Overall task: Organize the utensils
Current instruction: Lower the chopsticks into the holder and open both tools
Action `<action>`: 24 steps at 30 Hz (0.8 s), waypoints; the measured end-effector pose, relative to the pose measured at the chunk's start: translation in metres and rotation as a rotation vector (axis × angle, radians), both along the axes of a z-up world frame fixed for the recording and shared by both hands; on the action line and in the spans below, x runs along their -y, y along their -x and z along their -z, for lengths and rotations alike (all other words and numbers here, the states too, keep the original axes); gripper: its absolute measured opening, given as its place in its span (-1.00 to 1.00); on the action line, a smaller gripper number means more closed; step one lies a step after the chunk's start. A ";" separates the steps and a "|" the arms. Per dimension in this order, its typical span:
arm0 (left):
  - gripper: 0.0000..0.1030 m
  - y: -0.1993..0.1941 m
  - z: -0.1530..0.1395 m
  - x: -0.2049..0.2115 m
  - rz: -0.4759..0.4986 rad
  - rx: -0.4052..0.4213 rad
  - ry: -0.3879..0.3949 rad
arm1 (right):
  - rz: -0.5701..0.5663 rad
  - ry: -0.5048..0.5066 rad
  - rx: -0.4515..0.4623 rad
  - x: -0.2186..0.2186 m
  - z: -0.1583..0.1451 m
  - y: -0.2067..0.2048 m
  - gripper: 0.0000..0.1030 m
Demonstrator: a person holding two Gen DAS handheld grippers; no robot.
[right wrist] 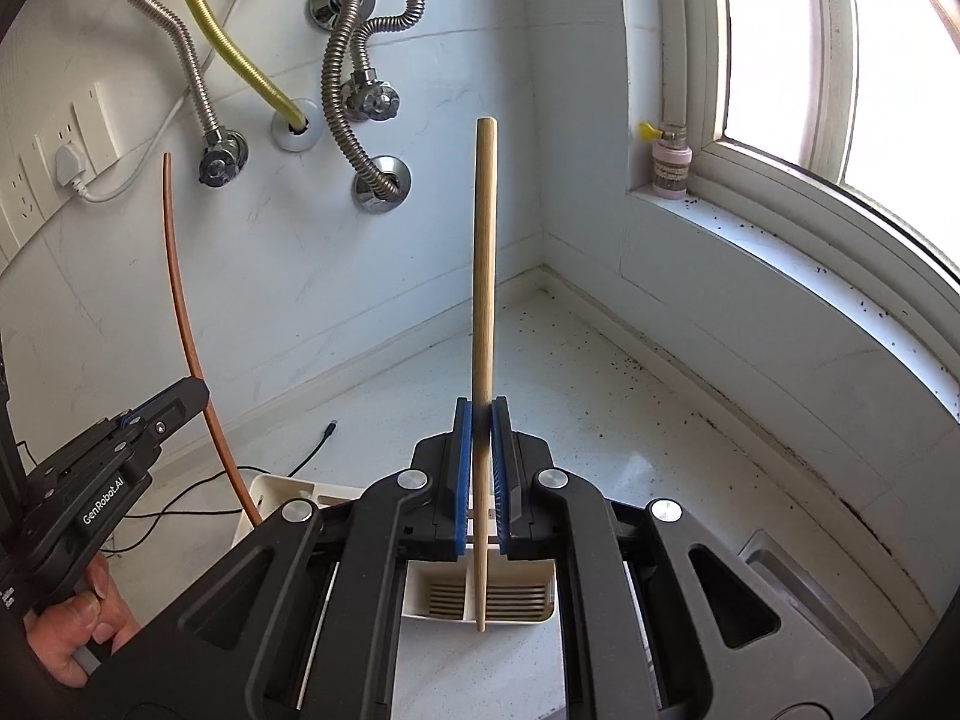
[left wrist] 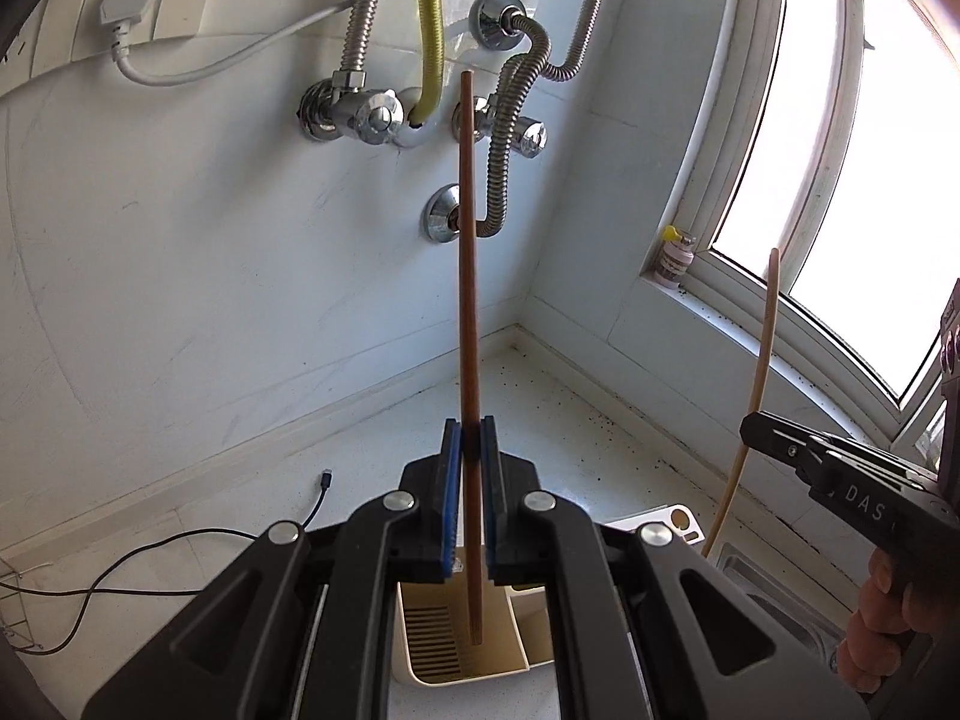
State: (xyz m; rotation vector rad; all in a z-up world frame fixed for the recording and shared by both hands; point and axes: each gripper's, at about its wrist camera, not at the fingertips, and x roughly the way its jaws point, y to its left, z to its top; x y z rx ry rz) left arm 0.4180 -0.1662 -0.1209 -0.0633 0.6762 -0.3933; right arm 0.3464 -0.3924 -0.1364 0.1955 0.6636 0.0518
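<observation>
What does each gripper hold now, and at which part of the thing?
The left gripper pinches a reddish-brown chopstick in its lower part. The right gripper pinches a pale chopstick below its middle. Both lower tips hang over the cream utensil holder.

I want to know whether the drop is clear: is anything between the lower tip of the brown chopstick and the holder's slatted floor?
Nothing: in the left wrist view the brown chopstick, clamped in the left gripper, hangs over the holder with only air below.
</observation>
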 end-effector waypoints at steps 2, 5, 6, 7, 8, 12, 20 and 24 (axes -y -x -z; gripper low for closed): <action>-0.89 -0.002 0.006 0.000 -0.004 -0.006 -0.002 | 0.005 -0.003 0.005 0.003 0.005 -0.003 -0.88; -0.89 -0.002 0.012 -0.001 -0.007 -0.009 -0.008 | 0.010 0.003 0.013 0.004 0.010 -0.006 -0.88; -0.89 -0.002 0.013 0.000 -0.007 -0.010 -0.010 | 0.011 0.007 0.018 0.004 0.012 -0.006 -0.88; -0.89 -0.002 0.014 0.000 -0.006 -0.010 -0.011 | 0.011 0.007 0.025 0.004 0.013 -0.006 -0.88; -0.89 -0.001 0.015 0.000 -0.006 -0.009 -0.009 | 0.012 0.007 0.026 0.004 0.015 -0.006 -0.88; -0.89 0.002 0.020 -0.001 -0.009 -0.003 -0.016 | 0.016 0.008 0.030 0.004 0.025 -0.004 -0.88; -0.87 0.008 0.024 -0.001 -0.015 0.023 -0.046 | 0.017 0.000 0.057 0.007 0.039 0.003 -0.88; -0.53 0.013 0.022 -0.001 -0.021 0.043 -0.055 | 0.014 0.013 0.072 0.006 0.042 0.005 -0.88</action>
